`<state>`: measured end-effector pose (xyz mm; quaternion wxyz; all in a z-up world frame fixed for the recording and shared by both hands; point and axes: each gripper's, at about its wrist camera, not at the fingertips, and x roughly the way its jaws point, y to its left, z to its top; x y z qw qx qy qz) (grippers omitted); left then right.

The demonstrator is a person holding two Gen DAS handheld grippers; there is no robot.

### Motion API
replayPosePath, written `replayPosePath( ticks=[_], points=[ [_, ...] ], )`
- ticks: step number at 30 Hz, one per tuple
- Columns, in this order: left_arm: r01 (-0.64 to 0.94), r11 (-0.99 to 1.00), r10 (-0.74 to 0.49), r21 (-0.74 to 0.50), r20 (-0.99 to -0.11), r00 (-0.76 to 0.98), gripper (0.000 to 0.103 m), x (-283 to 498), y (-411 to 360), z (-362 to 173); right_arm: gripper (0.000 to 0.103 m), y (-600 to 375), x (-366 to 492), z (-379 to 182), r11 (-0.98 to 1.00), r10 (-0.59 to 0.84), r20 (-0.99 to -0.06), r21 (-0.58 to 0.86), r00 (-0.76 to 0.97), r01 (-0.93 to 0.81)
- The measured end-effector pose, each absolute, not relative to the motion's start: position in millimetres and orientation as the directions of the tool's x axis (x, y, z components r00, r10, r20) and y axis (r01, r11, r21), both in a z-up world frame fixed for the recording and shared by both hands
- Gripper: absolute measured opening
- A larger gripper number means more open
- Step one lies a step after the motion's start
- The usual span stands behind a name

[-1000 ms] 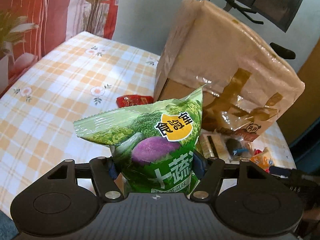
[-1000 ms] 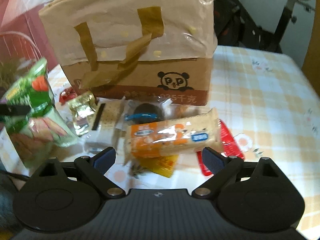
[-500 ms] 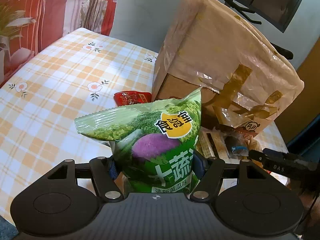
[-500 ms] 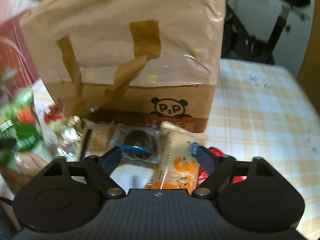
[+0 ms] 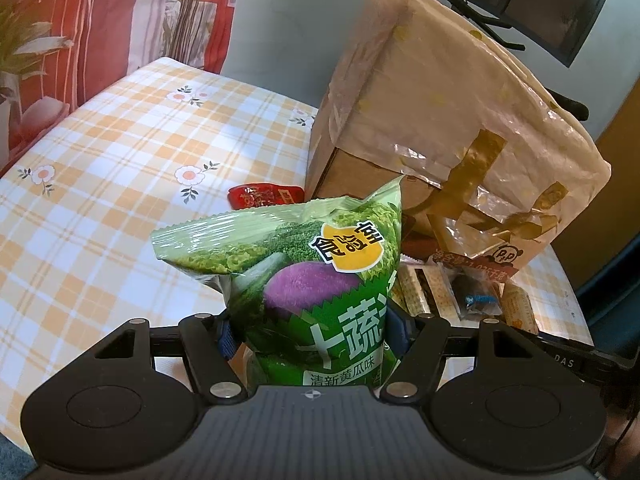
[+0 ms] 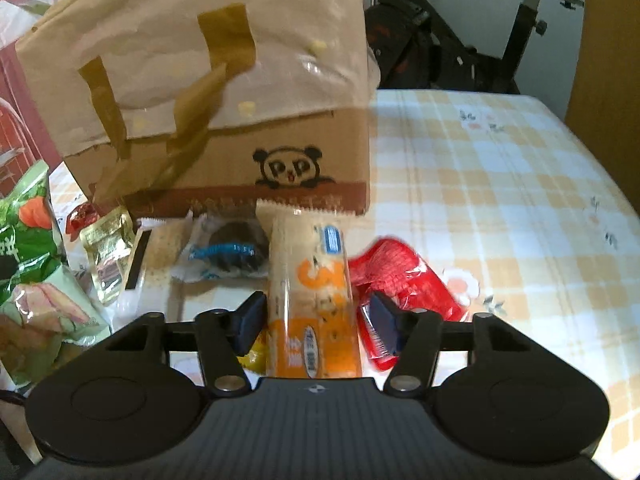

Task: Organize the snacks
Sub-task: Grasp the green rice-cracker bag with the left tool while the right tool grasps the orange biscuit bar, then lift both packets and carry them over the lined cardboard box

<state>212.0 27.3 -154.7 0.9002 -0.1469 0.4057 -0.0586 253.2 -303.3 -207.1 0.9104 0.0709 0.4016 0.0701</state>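
A table covered with a checked, flower-printed cloth [image 5: 120,168] is extending ahead of and to both sides of the gripper in each wrist view. Beyond the table's far edge, up and to the right of the gripper in the right wrist view, an exercise bike [image 6: 452,36] is standing against a pale wall. Up and to the left of the gripper in the left wrist view, a red patterned curtain [image 5: 72,28] is hanging behind the table.

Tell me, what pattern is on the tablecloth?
The tablecloth has an orange-and-white check with small flowers scattered over it; the left wrist view shows it best.
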Motion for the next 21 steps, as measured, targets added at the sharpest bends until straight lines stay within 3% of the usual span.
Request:
replayPosePath(
  ticks=[2, 11, 21],
  points=[
    [-0.012, 0.950, -0.226, -0.313, -0.714, 0.663, 0.070, 211.8, 27.4, -154.1, 0.042, -302.5, 249.5, -206.6, 0.978, 0.194, -0.709, 0.192, 0.678, -0.079],
    [0.008, 0.953, -0.231, -0.303, -0.709, 0.667, 0.070, 210.2, 27.0, -148.8, 0.041, -298.5, 241.8, -194.5, 0.974, 0.218, -0.669, 0.192, 0.711, -0.118],
    [0.058, 0.952, -0.245, -0.299, -0.639, 0.729, 0.070, 198.4, 25.0, -121.5, 0.041, -292.3, 225.6, -169.4, 0.955, 0.295, -0.573, 0.208, 0.764, -0.212]
  ],
)
